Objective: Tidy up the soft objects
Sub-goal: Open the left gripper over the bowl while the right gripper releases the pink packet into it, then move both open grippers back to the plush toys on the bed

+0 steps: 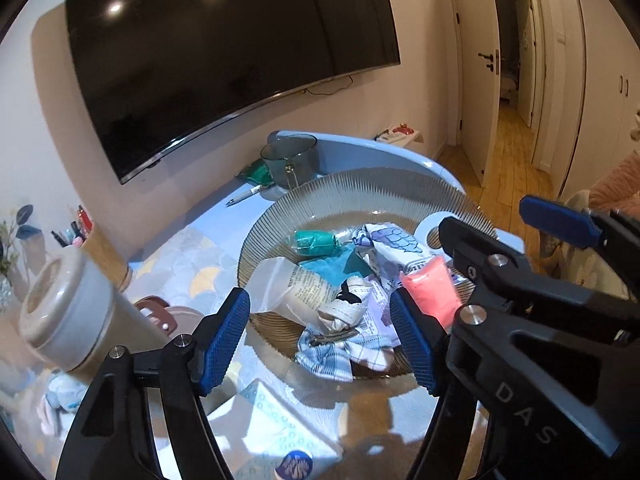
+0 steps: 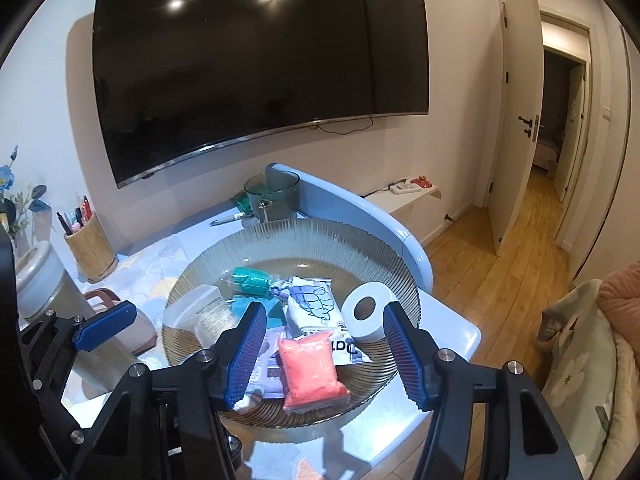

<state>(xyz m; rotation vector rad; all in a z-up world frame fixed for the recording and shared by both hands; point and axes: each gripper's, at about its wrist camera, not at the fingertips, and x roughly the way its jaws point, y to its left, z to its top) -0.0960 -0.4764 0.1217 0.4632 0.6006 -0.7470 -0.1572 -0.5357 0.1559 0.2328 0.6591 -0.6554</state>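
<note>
A dark wall television hangs behind the bench. Left wrist view: the left claw gapes empty over the heaped glass bowl at the bench's near edge.

Right wrist view: the right claw stands apart, straddling the pink pouch untouched; closing low might snag neighbouring wrappers.

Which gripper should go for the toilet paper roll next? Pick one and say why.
Right. The right gripper is open and empty over the bowl, and the toilet paper roll sits by its right finger. The left gripper hangs over the crumpled cloths on the bowl's other side.
</note>
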